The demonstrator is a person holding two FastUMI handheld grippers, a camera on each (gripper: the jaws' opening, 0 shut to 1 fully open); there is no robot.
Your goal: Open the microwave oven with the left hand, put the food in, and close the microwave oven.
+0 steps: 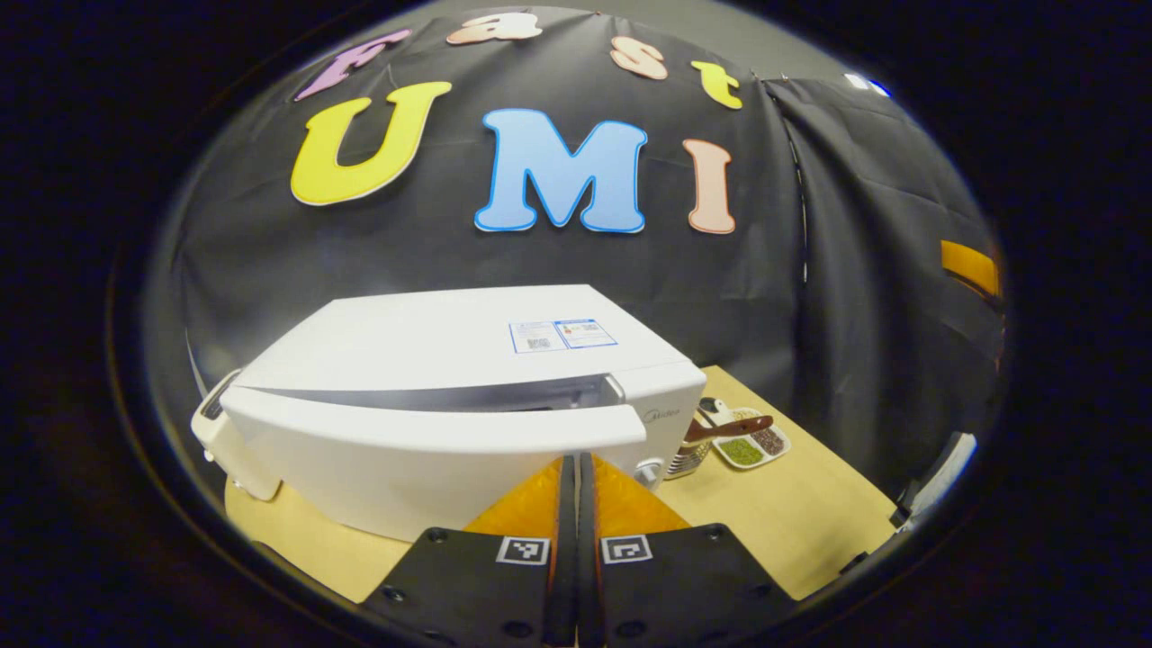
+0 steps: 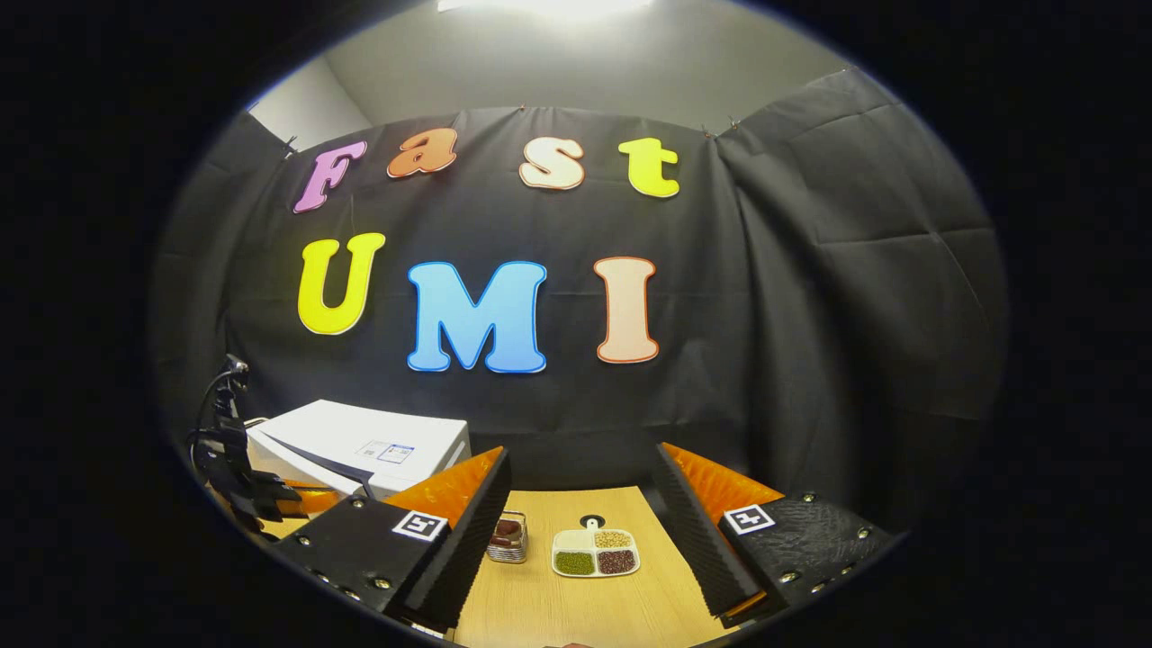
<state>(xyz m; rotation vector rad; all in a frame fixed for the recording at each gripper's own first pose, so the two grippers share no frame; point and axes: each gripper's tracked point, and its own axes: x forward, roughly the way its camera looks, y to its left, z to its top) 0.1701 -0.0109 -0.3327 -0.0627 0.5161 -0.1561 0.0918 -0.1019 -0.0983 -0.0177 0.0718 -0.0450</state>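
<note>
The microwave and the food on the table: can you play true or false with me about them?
1. The microwave door is ajar. True.
2. The left hand-held gripper is wide open. False: its fingers are together.
3. The right hand-held gripper is open. True.
4. The divided plate sits inside the microwave. False: it rests on the table.
5. A small glass container stands beside the plate. True.

A faint logo, perhaps "Midea", marks the microwave front; its top sticker stays unreadable.
</note>
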